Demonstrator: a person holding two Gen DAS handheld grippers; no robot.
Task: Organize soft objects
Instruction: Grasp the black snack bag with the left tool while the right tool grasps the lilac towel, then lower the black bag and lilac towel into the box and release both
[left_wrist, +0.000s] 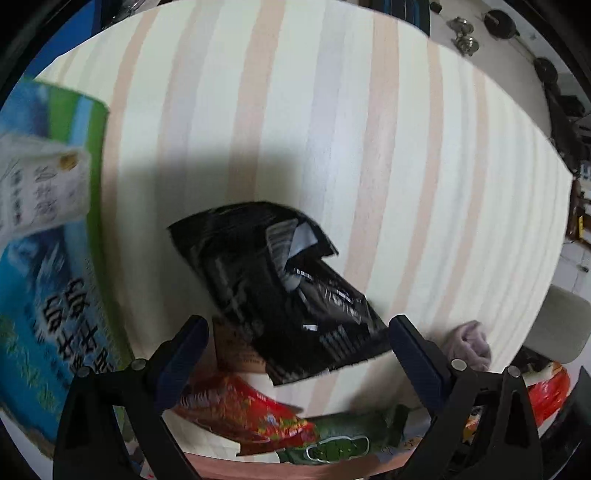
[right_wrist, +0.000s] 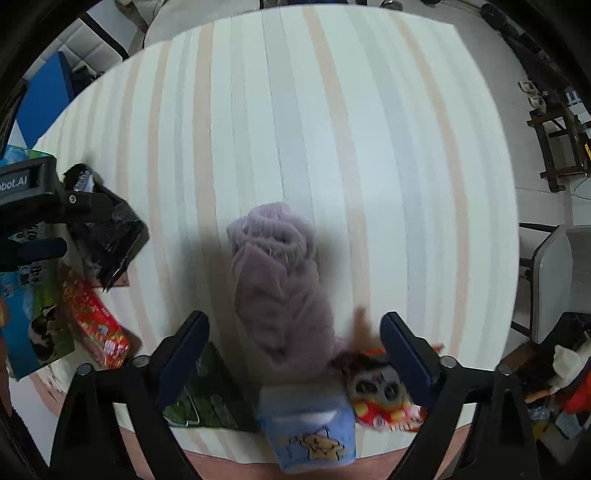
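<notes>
— OK, where's the R gripper (right_wrist: 293, 326)?
— Over the striped table (right_wrist: 369, 147), jaws wide, nothing gripped. Lilac knit cloth (right_wrist: 277, 280) lies bunched between the fingers, pads not on it.
— L gripper (left_wrist: 297, 332)?
— Also wide apart, empty, above a black foil pouch (left_wrist: 273, 280) lying flat.
— Other stuff?
— Near edge: blue plush cube (right_wrist: 310, 432), red snack pack (left_wrist: 251, 413), green pack (left_wrist: 343, 439). Big blue-green bag (left_wrist: 51, 258) at far left w/ a white tissue pack (left_wrist: 40, 184) on it.
</notes>
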